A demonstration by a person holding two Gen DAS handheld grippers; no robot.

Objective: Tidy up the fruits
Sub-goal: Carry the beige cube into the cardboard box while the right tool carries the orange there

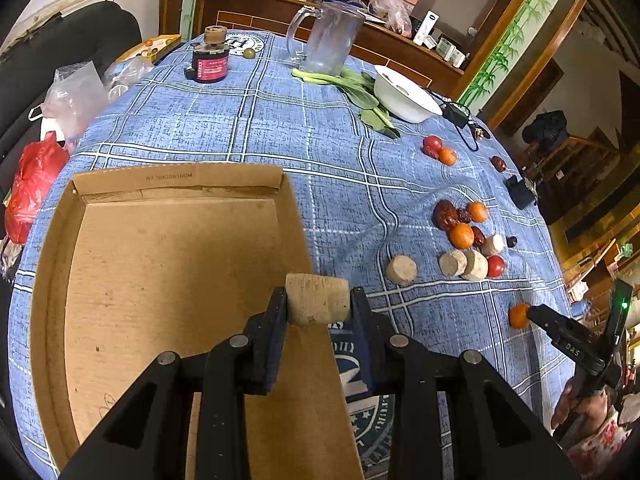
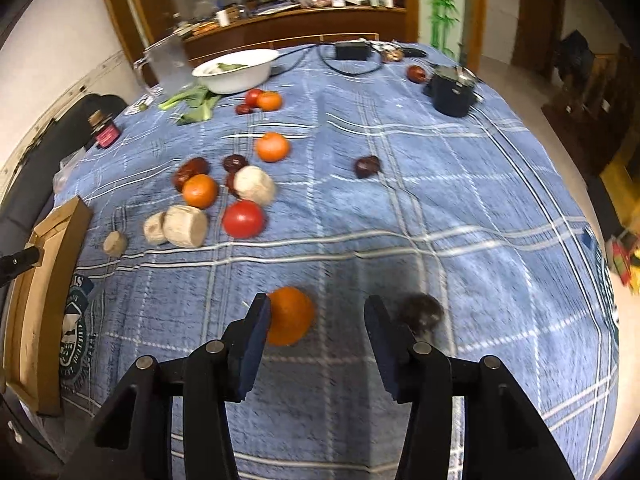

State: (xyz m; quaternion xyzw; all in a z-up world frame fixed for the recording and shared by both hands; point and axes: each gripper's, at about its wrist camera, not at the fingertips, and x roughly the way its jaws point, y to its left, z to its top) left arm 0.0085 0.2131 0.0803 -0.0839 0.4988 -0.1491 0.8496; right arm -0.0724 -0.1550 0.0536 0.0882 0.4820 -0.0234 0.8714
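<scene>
- Left gripper (image 1: pixel 319 305) is clamped on a beige cork-like chunk (image 1: pixel 317 298), holding it over the right edge of the cardboard box (image 1: pixel 168 280).
- Right gripper (image 2: pixel 316 320) is spread wide, well right of the cardboard box. An orange (image 2: pixel 289 315) sits between its fingers, touching the left finger (image 2: pixel 256 330).
- Loose pile – oranges, a tomato (image 2: pixel 243 219), dark dates, more beige chunks – lies on the blue plaid cloth (image 2: pixel 440 200), right of the box.
- White bowl (image 2: pixel 236 69) sits far beyond the box.
</scene>
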